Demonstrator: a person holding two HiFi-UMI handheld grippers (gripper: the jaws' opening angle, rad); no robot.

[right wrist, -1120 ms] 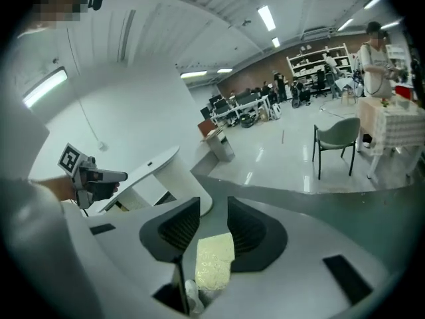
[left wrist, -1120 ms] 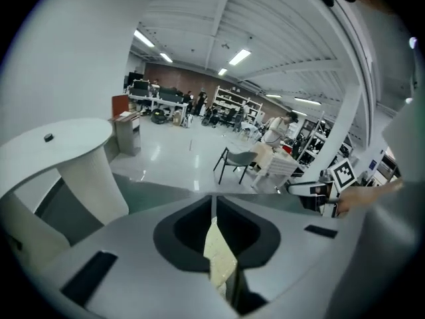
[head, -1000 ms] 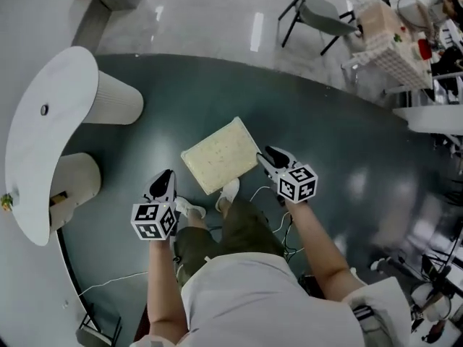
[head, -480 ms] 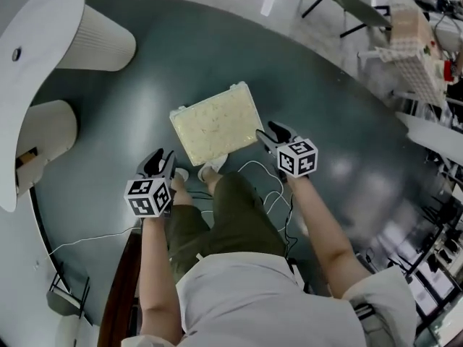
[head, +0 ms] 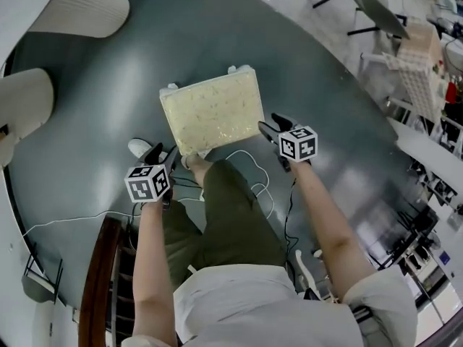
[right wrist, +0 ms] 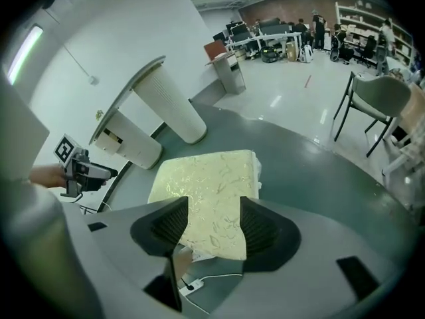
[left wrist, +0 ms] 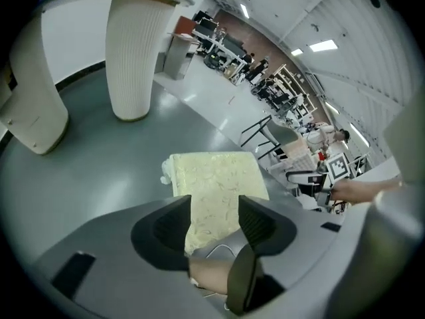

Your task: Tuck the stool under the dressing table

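The stool has a pale yellow patterned cushion and white legs and stands on the dark green floor. The white dressing table's ribbed pedestals are at the upper left, well apart from it. My left gripper hangs by the stool's near left corner and my right gripper by its near right corner; neither touches it. Both pairs of jaws have just been opening and hold nothing. The left gripper view shows the cushion beyond the open left gripper. The right gripper view shows the cushion beyond the open right gripper.
A white cable loops on the floor by the person's legs and shoes. A grey chair and a white rack stand at the upper right on the pale floor. A brown wooden rail is at the lower left.
Both grippers have come down to the stool's near corners and their jaws stand wider. The head view has tipped, so the stool looks nearer and the table has slid to the upper left.
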